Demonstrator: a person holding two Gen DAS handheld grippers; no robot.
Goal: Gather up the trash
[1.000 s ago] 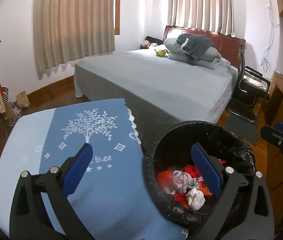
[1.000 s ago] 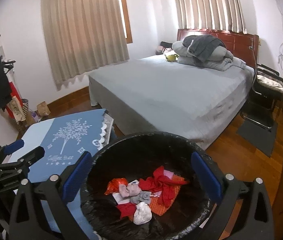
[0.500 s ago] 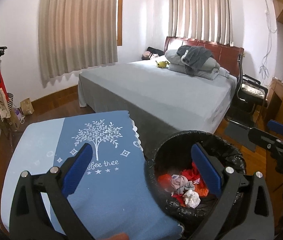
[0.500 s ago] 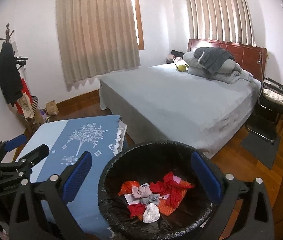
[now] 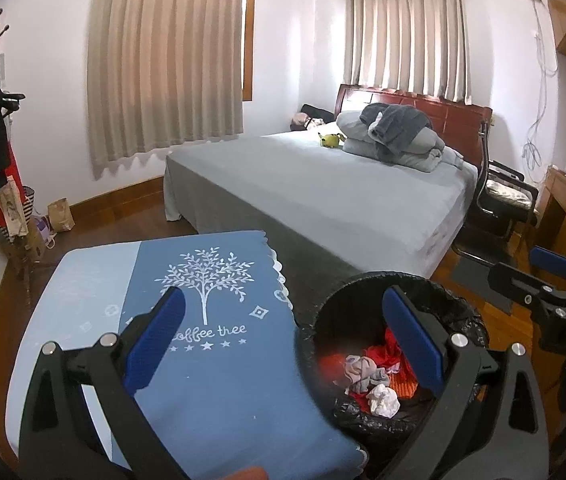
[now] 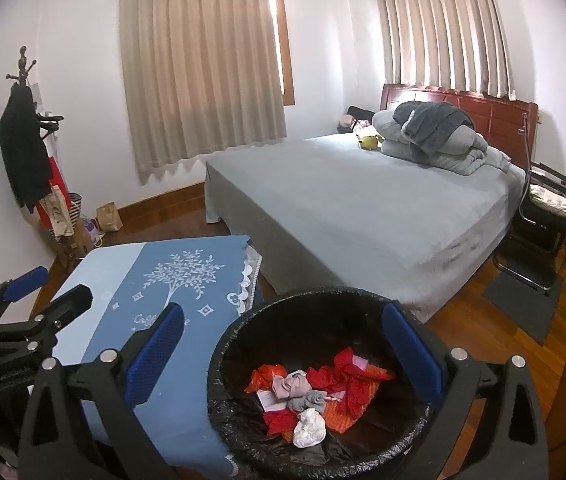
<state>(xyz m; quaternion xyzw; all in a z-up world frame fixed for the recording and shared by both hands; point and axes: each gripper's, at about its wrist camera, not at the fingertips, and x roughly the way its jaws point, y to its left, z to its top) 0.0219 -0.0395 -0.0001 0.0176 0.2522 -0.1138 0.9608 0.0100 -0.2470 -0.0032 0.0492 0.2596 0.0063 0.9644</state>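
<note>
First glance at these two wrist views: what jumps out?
The black-lined bin in the near foreground, holding red scraps, grey rags and a white paper wad. Left of it sits a table under a blue cloth printed with a white tree. Behind, a large grey bed fills the room, with folded bedding piled at its head; both grippers are open and hold nothing.

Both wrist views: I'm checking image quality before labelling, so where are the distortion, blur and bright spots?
Left wrist view: fisheye bends the curtains and walls, with dark vignette corners; the trash bin near rim is smeared, and the left tongs are sharp. Right wrist view: same bending; daylight glows through the curtains; trash reads clearly.
</note>
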